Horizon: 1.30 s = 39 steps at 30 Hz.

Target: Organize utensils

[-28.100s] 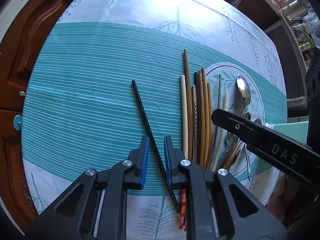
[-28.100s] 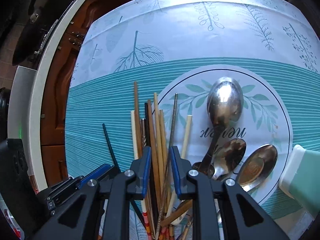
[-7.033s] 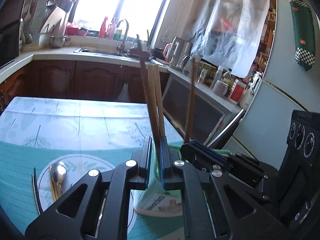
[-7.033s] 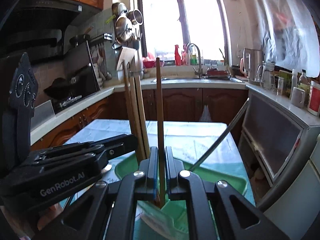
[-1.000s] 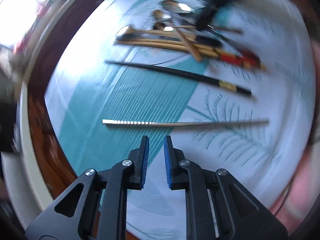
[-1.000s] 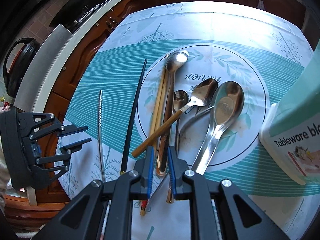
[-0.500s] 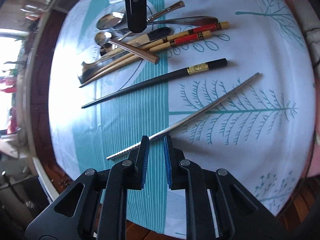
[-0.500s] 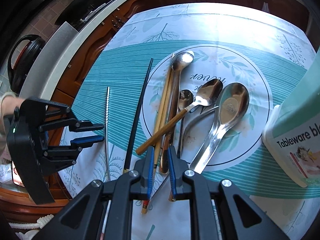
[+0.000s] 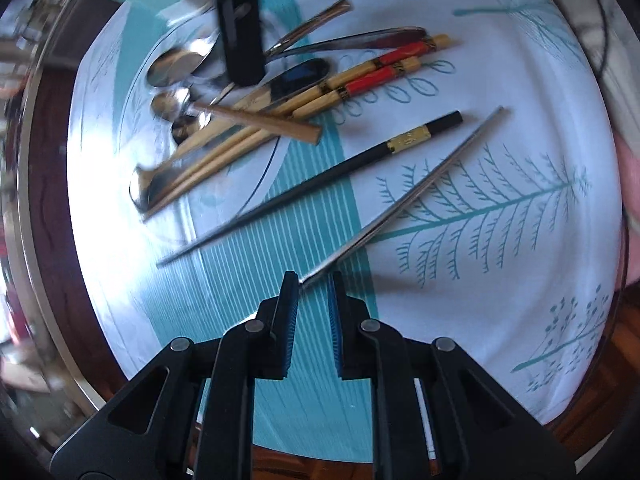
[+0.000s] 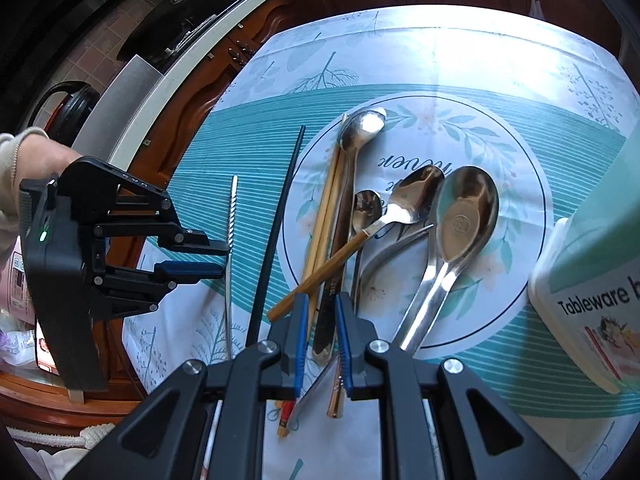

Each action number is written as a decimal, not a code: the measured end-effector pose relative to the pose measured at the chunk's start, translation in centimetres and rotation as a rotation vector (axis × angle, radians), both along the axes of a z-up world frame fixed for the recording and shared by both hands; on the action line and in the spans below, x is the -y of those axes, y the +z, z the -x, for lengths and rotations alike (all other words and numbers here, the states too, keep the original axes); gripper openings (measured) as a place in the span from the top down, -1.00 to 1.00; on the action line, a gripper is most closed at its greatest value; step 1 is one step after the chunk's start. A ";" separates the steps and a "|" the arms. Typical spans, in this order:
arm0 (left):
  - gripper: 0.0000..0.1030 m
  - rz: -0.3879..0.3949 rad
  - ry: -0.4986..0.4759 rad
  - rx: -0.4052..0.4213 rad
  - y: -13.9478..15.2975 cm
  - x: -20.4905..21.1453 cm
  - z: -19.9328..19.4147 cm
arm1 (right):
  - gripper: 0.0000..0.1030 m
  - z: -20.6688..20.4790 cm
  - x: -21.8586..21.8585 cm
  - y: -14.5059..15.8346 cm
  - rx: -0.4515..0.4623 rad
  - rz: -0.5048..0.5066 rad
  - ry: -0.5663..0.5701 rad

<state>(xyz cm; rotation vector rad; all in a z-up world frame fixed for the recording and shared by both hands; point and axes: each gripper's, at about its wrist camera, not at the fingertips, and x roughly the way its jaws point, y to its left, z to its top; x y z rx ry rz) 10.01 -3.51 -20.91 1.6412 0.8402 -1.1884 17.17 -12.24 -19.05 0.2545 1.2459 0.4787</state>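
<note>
1. Utensils lie loose on the cloth-covered counter (image 10: 460,52); the left gripper (image 9: 313,280) stands with its jaws apart around the near end of a metal chopstick (image 9: 404,204), which looks to lie flat on the cloth, not clamped.
2. From the right wrist view, that same left gripper (image 10: 218,258) shows its two fingers on either side of the metal chopstick (image 10: 230,248), and a sleeve (image 10: 12,160) is cut off at the frame edge.
3. The right gripper (image 10: 322,300) hovers with jaws apart over the handles of the pile, holding nothing.
4. Beside the metal chopstick lies one black chopstick (image 10: 276,236), apart from it.
5. Next comes a pair of wooden chopsticks (image 10: 326,208) with red ends, partly hidden under the spoon handles.
6. Four spoons (image 10: 466,208) can be counted, one with a wooden handle (image 10: 316,280) lying across the others; where their handles overlap is hard to sort out.
7. A tableware box (image 10: 592,272) stands at the right, cut off by the frame.
8. The left view is blurred at its far edge.
</note>
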 end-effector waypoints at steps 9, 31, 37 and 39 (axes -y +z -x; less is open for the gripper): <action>0.76 -0.045 -0.149 -0.059 0.0 -0.2 0.8 | 0.73 0.3 0.5 -0.3 -0.024 -0.038 0.023; 0.82 -0.225 0.497 -0.463 -1.2 -1.8 -8.7 | 0.73 2.7 1.8 -0.3 -0.042 -0.108 0.021; 0.75 -0.148 0.500 -0.370 -0.9 -5.2 -7.3 | 0.73 3.3 2.1 0.2 -0.033 -0.112 0.019; 0.65 -0.133 0.447 -0.328 -0.9 -6.1 -5.4 | 0.73 3.5 1.9 0.3 -0.033 -0.109 0.017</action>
